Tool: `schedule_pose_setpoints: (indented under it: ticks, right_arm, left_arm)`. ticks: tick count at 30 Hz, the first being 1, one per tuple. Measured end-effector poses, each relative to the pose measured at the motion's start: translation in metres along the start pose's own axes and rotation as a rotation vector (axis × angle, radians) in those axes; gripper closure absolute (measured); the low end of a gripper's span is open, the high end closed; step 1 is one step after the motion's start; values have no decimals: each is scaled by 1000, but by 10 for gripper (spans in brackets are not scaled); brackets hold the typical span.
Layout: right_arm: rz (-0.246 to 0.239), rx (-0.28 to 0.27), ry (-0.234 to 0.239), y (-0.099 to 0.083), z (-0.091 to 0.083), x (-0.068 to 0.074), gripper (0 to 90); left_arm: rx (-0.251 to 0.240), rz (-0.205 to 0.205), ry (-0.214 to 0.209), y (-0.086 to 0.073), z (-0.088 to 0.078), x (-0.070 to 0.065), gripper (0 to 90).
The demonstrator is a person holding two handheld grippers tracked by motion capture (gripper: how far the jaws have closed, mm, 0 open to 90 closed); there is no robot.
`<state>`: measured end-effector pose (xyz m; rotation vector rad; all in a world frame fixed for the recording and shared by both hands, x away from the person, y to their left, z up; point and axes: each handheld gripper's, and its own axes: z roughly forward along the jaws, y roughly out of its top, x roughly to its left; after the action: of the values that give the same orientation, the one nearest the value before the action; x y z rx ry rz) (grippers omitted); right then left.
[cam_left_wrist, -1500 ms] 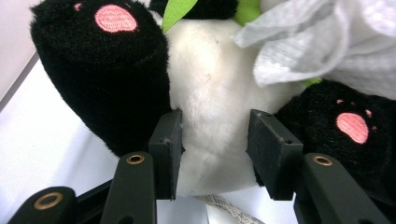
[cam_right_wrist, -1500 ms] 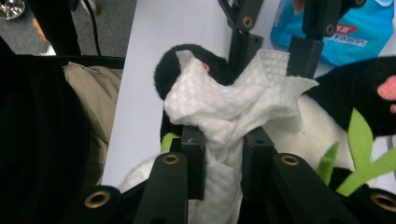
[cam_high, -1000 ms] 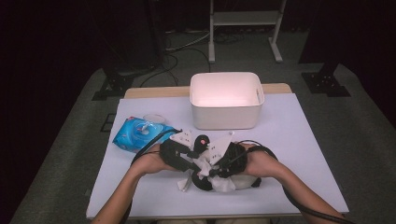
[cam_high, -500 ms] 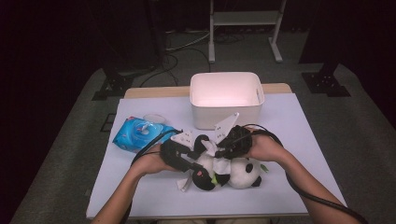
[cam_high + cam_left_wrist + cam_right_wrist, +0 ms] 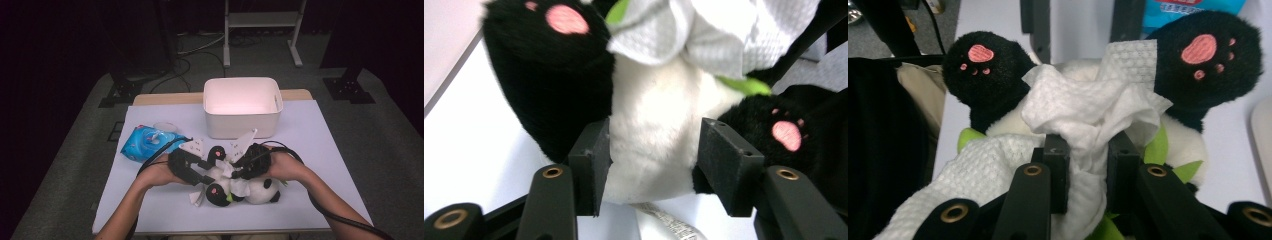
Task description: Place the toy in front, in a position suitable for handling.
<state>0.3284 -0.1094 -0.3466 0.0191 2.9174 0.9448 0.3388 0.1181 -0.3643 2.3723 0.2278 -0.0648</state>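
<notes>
Counting one panda [image 5: 235, 187], one wipe [image 5: 1088, 115]

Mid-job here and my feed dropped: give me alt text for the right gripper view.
The right gripper pinches a crumpled white textured wet wipe against the belly of a black-and-white plush panda toy lying on its back, two black paws with pink pads raised. Green leaf trim peeks out beside the wipe, over the white tabletop.

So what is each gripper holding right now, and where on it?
Right gripper: shut on the bunched middle of the white textured wipe. Left gripper: straddles the black-and-white plush panda's belly, jaws just opening.
</notes>
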Motion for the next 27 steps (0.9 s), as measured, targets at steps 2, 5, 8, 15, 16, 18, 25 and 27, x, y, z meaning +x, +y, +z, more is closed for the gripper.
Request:
schedule_pose_setpoints:
  ticks: [2, 5, 8, 15, 16, 18, 25, 27]
  right_arm:
    - [-2, 1, 6, 0, 0, 3, 754]
    - [-6, 5, 2, 0, 0, 7, 754]
    - [-7, -9, 1, -3, -1, 11, 754]
    - [0, -43, 30, -10, -1, 19, 754]
    - [-7, -36, 31, -9, -1, 22, 754]
    - [-21, -30, 32, -8, -1, 25, 754]
    - [-53, -27, 14, -5, -3, 32, 753]
    - [-60, -33, 10, -3, -3, 30, 754]
  left_arm:
    - [11, 3, -1, 2, -2, 0, 461]
    - [23, 3, -6, 4, -2, -1, 447]
    - [10, -11, -3, 5, -7, -2, 416]
    - [7, -32, 47, 8, -15, 3, 372]
    - [11, -35, 47, 8, -14, 3, 363]
    - [21, -36, 46, 8, -9, 5, 361]
    - [8, -46, 6, 6, 8, 9, 440]
    - [13, -44, 10, 6, 8, 9, 446]
